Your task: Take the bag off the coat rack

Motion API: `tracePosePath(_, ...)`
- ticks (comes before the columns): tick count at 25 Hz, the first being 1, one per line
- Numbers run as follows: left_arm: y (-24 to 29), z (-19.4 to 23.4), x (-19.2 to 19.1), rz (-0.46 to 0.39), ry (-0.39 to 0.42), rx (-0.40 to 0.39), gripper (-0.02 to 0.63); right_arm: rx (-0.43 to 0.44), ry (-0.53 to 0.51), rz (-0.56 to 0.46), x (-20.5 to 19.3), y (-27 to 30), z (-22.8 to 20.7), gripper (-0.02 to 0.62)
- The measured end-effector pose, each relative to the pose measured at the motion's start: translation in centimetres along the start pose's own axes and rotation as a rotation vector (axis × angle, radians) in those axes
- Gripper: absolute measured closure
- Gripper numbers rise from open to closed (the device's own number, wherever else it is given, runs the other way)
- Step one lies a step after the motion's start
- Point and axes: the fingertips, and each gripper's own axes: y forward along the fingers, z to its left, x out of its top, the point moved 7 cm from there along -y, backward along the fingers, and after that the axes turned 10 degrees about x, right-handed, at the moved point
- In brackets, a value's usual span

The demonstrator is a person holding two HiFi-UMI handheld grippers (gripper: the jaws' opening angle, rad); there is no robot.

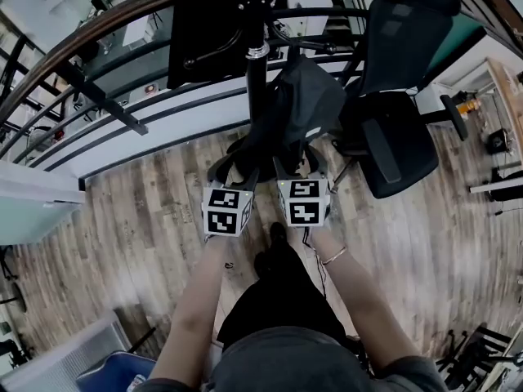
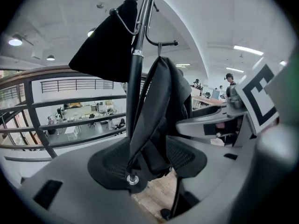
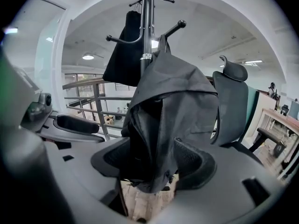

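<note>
A dark grey bag (image 1: 306, 96) hangs by its strap from a hook of the black coat rack (image 1: 258, 80). Both grippers are held side by side just in front of it. My left gripper (image 1: 235, 168) is open, and in the left gripper view the bag (image 2: 161, 106) hangs down between the wide-spread pads (image 2: 107, 164), beside the rack's pole (image 2: 134, 78). My right gripper (image 1: 300, 166) is open too. In the right gripper view the bag's (image 3: 173, 106) lower end dangles between the pads (image 3: 196, 164), which do not press on it.
A second black item (image 1: 216, 23) hangs higher on the rack's far side. A black office chair (image 1: 396, 129) stands close to the right of the bag. A dark railing (image 1: 122, 113) runs behind the rack. Wooden floor lies below, with my feet (image 1: 274, 256) near the base.
</note>
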Motion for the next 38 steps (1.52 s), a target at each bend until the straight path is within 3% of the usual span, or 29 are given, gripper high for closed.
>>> tracePosePath(9, 3.0, -0.5, 0.7, 0.013, 0.043, -0.036, 0.373, -0.038, -0.053, 0.013, 0.5, 1.1, -0.9, 0.360)
tracePosePath(15, 4.2, -2.0, 1.4, 0.006, 0.061, -0.075, 0.367, -0.036, 0.004, -0.026, -0.2, 0.4, -2.6, 0.481)
tracePosePath(22, 6.2, -4.2, 2.7, 0.006, 0.082, -0.121, 0.348, -0.010, 0.054, -0.047, -0.3, -0.4, -4.4, 0.537)
tracePosePath(29, 7.6, -4.5, 3.4, 0.025, 0.118, -0.038, 0.354, 0.018, 0.043, -0.048, -0.2, -0.5, -4.1, 0.548)
tracePosePath(33, 7.9, -4.5, 3.5, 0.044, 0.110, -0.070, 0.474, -0.003, 0.052, -0.060, -0.1, -0.8, -4.4, 0.559)
tracePosePath(38, 7.2, -3.8, 3.5, 0.047, 0.080, -0.094, 0.544, 0.046, 0.074, -0.085, 0.3, -1.2, -4.2, 0.561)
